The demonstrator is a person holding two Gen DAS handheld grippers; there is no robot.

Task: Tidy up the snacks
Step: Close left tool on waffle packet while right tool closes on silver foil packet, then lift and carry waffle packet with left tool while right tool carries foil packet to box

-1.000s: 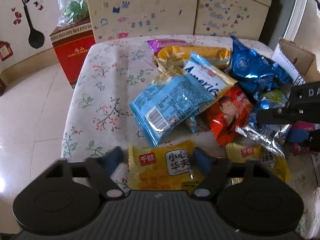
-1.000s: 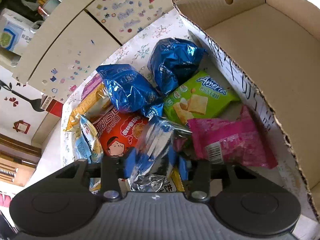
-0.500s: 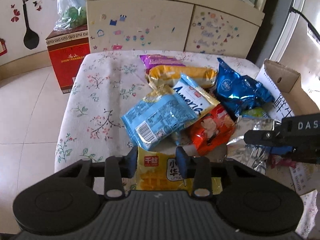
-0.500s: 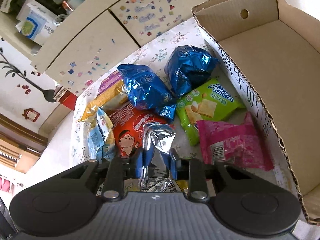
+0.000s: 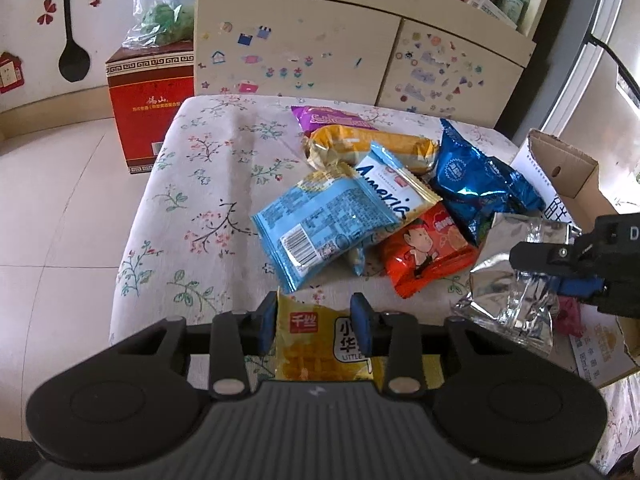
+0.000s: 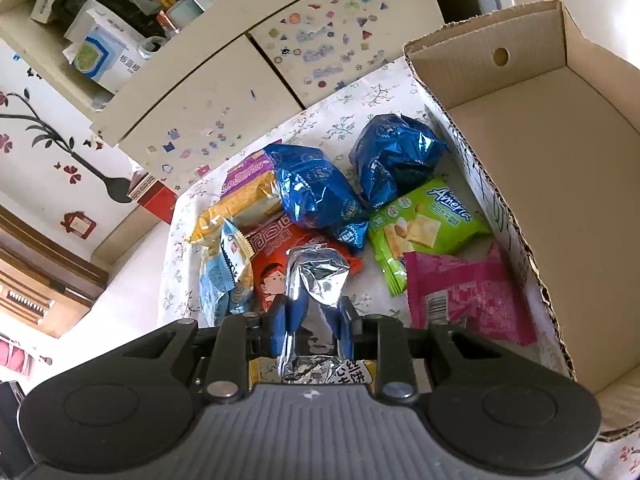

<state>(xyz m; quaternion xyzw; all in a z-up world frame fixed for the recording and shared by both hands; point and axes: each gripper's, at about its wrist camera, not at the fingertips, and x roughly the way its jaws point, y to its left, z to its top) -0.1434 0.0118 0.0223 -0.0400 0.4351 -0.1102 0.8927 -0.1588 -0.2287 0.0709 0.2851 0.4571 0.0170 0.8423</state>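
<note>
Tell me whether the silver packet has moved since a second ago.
Yes. In the right wrist view the silver packet, clamped in the right gripper, has lifted clear of the green cracker pack and the tablecloth.

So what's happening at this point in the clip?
A person is sorting snack packets on a floral-covered table. The left gripper is shut on a yellow packet; the right gripper is shut on a silver foil packet. The cardboard box beside the pile looks empty.
</note>
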